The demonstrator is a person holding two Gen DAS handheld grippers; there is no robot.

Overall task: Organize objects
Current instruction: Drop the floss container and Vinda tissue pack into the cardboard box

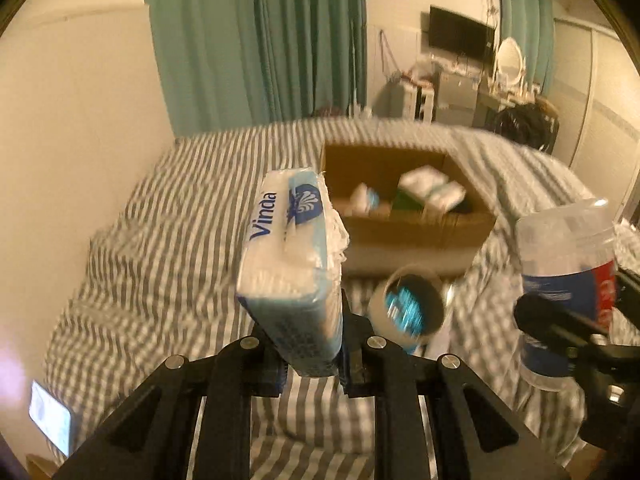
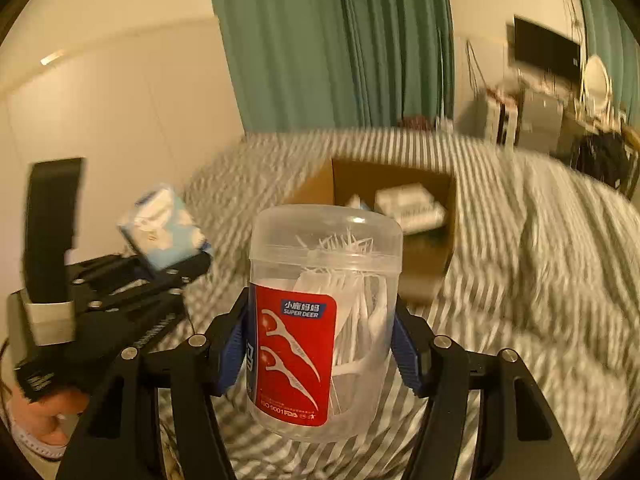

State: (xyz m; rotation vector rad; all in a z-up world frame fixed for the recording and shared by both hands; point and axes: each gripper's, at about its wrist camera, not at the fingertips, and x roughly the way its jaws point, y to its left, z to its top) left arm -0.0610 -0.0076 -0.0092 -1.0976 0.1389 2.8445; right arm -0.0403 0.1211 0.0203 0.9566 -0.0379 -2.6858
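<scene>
Tissue pack (image 1: 290,264), a soft rectangular block in glossy blue-and-white plastic wrap with a crinkled torn edge and "Vinda" printed along its side, is clenched end-on in the left tool (image 1: 310,354), held above the bed. The right tool (image 2: 320,344) grasps a floss-pick jar (image 2: 322,320), a clear, smooth plastic cylinder with a rounded cap and a red label; thin white picks fill it, some leaning loose against the wall. Blue ribbed pads (image 2: 230,354) press on both sides of the jar. Just beyond the left tool, a roll of tape (image 1: 410,306) with a dark hollow core lies on the bed (image 1: 168,240), whose cover is soft, rumpled cloth in grey and white stripes. Farther on sits a brown cardboard box (image 1: 416,232), open at the top, with plain corrugated walls. Inside it lie several white wrapped packs and something green, too blurred to name. Behind the bed hang pleated teal curtains (image 1: 256,40), and a dark screen (image 1: 460,34) is mounted on the far wall.
</scene>
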